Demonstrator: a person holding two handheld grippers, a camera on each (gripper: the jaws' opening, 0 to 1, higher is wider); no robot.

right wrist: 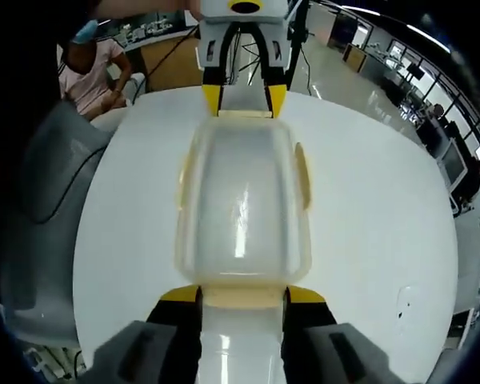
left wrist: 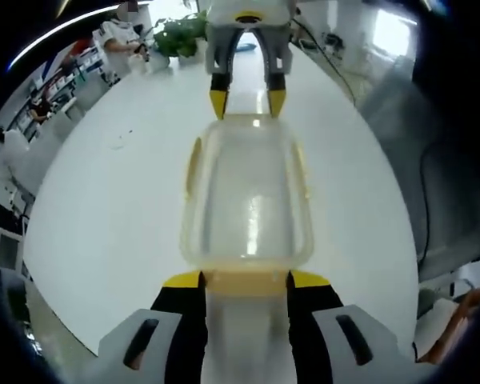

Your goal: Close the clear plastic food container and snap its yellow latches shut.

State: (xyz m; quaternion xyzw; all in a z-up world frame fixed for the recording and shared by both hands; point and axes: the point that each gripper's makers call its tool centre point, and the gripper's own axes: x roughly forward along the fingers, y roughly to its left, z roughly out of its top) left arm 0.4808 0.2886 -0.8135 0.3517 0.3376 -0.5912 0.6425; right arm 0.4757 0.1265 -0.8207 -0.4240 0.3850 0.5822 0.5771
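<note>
Left gripper view: my left gripper [left wrist: 244,279] has its jaws spread either side of the near yellow latch [left wrist: 246,281] of the clear container [left wrist: 246,200] on the white bench [left wrist: 112,216]; light, slick plastic.

Right gripper view: my right gripper [right wrist: 242,294] stands likewise at the opposite latch [right wrist: 242,297], jaws apart. Press the latches, not the flexing lid [right wrist: 242,200].

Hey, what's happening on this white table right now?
A person holds two grippers at opposite short ends of a clear plastic food container on the white table. The left gripper has its jaws spread on either side of the yellow latch at its end. The right gripper does the same at the other end. The lid looks seated.
</note>
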